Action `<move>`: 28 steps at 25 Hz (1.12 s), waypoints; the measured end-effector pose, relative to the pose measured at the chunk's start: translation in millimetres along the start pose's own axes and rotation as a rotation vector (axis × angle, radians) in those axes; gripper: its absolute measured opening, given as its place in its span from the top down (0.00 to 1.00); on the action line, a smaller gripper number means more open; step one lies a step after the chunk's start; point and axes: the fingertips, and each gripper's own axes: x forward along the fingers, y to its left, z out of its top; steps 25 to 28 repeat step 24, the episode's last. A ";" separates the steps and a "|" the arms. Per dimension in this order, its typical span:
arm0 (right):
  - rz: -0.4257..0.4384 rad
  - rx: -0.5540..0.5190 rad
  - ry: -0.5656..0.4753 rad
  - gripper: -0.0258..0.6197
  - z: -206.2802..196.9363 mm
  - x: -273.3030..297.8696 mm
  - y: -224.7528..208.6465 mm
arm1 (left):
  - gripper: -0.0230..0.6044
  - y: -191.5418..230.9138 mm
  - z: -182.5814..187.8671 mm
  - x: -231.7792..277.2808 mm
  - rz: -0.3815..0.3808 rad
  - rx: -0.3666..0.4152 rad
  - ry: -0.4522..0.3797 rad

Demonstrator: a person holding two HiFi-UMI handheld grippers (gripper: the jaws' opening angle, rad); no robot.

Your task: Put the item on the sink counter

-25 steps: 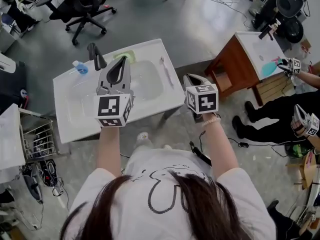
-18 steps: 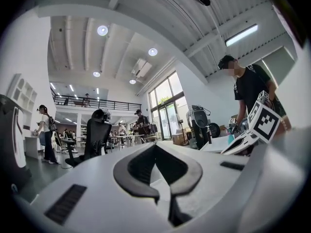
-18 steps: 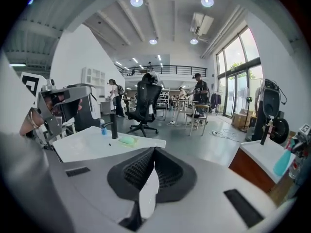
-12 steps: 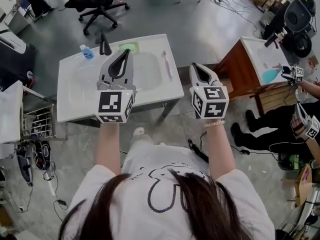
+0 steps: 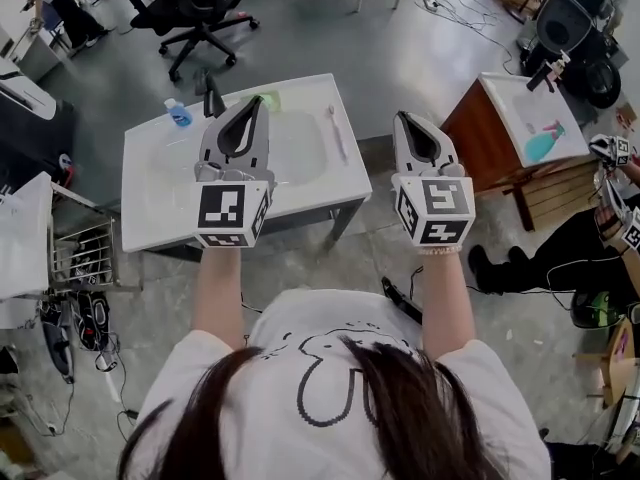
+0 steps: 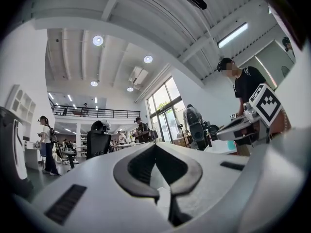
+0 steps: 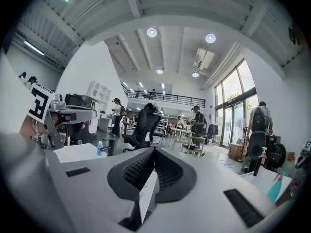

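Note:
The white sink counter [image 5: 150, 198] stands in front of me with a basin in its middle. A small blue bottle [image 5: 179, 115], a black faucet [image 5: 212, 98], a green pad [image 5: 268, 99] and a toothbrush [image 5: 336, 133] are on it. My left gripper [image 5: 251, 102] hovers over the basin, shut with nothing in it; in its own view the left gripper [image 6: 155, 147] points level across the room. My right gripper [image 5: 409, 118] is held past the counter's right edge, over the floor. The right gripper [image 7: 154, 150] is shut and holds nothing.
A wooden cabinet [image 5: 480, 133] with a second white sink stands at the right, a teal spray bottle [image 5: 543, 143] lying on it. Another person's grippers [image 5: 620, 153] work beside it. A wire rack [image 5: 80, 258] stands left of the counter, and an office chair [image 5: 200, 8] behind it.
My right gripper has drifted to the right, away from the counter's edge. The counter now sits higher and further left in view. Both grippers have stayed shut and without a load.

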 end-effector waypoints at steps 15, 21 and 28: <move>-0.052 -0.055 -0.118 0.92 53.0 -16.6 3.4 | 0.95 25.4 35.8 -0.8 -0.020 0.023 -0.074; -0.068 -0.061 -0.153 0.92 65.3 -25.8 4.0 | 0.95 28.8 49.1 -5.3 -0.020 0.033 -0.110; -0.069 -0.067 -0.169 0.92 71.1 -28.4 4.9 | 0.95 30.9 52.9 -8.5 -0.019 0.036 -0.120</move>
